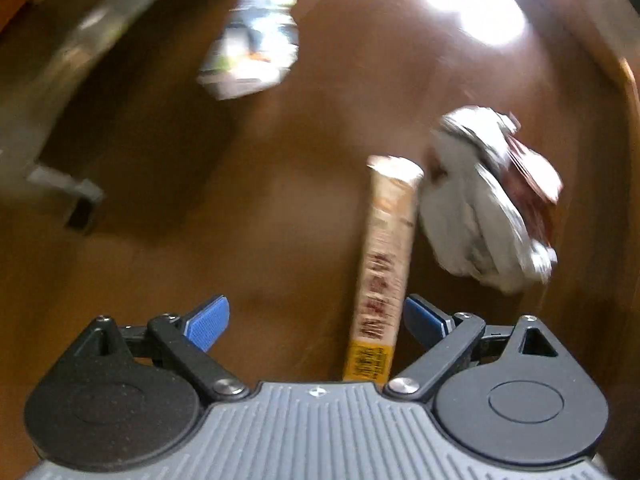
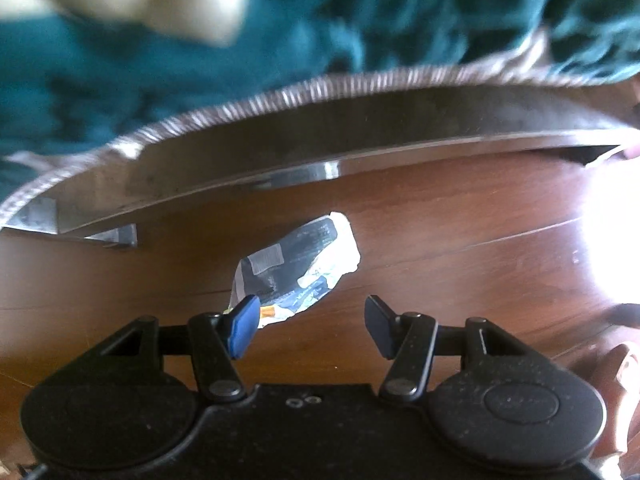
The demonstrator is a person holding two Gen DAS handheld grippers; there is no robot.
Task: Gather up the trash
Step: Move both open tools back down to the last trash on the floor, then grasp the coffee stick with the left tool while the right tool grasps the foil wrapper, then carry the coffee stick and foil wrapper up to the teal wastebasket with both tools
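On the wooden floor (image 2: 440, 240), both claws open, empty.
Crumpled wrapper (image 2: 298, 268) is light, soft; right gripper (image 2: 310, 326) should pinch its middle.

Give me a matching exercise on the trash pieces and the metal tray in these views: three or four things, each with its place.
Things:
1. long stick wrapper
2. crumpled silver wrapper
3. blue-and-white wrapper
4. metal tray

Places:
A. ahead of the right tongs' left finger
B. between the left tongs' open fingers
C. beyond the blue-and-white wrapper
D. touching the stick's far end

Pairs: 1-B, 2-D, 3-A, 4-C
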